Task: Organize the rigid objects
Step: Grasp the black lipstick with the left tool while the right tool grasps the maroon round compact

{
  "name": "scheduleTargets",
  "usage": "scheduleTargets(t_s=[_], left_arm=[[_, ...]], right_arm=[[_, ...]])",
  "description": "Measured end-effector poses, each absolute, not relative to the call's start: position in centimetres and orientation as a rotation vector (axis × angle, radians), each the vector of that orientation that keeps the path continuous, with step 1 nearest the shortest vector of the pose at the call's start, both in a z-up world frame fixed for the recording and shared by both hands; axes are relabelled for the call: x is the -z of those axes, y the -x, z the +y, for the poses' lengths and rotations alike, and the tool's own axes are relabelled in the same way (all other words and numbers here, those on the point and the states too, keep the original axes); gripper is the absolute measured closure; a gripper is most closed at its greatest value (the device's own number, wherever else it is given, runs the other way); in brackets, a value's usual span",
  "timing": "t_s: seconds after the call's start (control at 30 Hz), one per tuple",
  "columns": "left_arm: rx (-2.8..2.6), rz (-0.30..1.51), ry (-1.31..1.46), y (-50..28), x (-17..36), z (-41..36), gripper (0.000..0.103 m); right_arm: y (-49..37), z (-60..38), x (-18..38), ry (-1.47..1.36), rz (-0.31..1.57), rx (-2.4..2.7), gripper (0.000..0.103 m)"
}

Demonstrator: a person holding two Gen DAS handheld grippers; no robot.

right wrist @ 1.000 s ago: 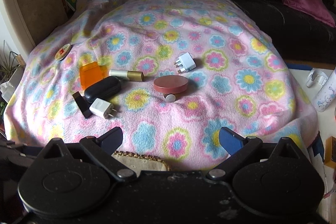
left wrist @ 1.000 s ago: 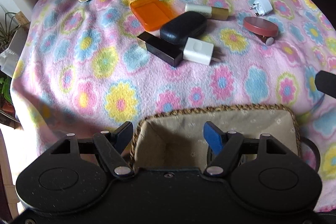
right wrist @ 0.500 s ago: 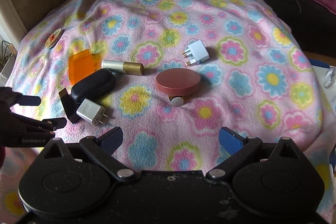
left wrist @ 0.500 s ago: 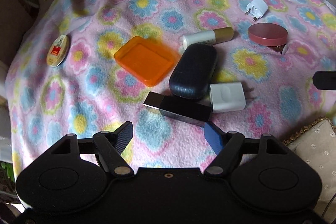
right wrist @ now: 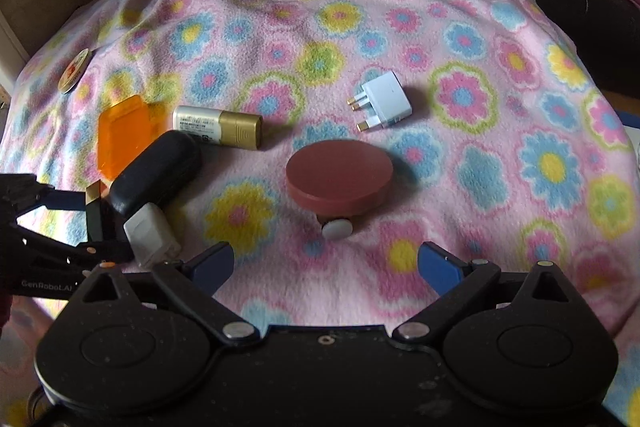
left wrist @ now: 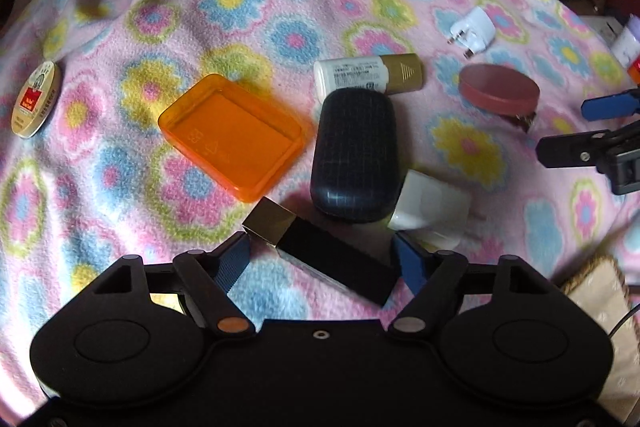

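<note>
Black bar (left wrist: 332, 259) sits between the left gripper (left wrist: 324, 261) fingers, spread wide; closing could nudge the white charger (left wrist: 430, 209). Right gripper (right wrist: 326, 263) fingers apart, empty.

The blanket (left wrist: 248, 7) is viewed closely from above by the left wrist camera. It is viewed from farther back by the right one. The dark case (left wrist: 354, 155) (right wrist: 156, 171) is shared.

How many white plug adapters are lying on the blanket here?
2. A white three-pin plug adapter lies alone beyond the round reddish-brown disc. A white two-pin charger block rests against the dark oval case, by the left tool. None seems hidden.
</note>
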State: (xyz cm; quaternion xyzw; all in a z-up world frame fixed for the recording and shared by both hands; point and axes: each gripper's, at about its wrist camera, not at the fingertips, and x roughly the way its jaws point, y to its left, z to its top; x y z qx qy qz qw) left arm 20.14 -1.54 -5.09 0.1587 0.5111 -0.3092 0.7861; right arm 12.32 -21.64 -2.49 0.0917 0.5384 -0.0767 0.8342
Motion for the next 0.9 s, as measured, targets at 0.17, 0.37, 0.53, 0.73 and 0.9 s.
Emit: scheduleTargets(t_s=[0.17,0.37,0.53,0.73,0.9], left_arm=[[0.657,1.084,-0.312,-20.7,5.1,-2.0,0.030],[0.674,1.097,-0.305,-21.4,5.7,-1.9,0.030],[0.655,1.089,-0.294,-21.0,5.5,-1.8,0.029],[0.714,1.038,-0.409,-20.1,4.6,-1.3,0.022],[0.696,1.056,-0.393,-19.3,3.8,-0.6,0.022]], right_arm=[[-15.0,-21.6,3.3,-0.179,1.129,0.172,0.003],[-17.7,-21.8,5.0,-0.144,1.150,0.184,0.005],[-18.0,-22.4,6.4,-0.173,1.190,0.185,0.028],[-17.4,-22.8,6.3,-0.200,1.167,0.192,0.028],[-17.2,-23.2,5.5,-0.227,1.127,0.196,0.028]])
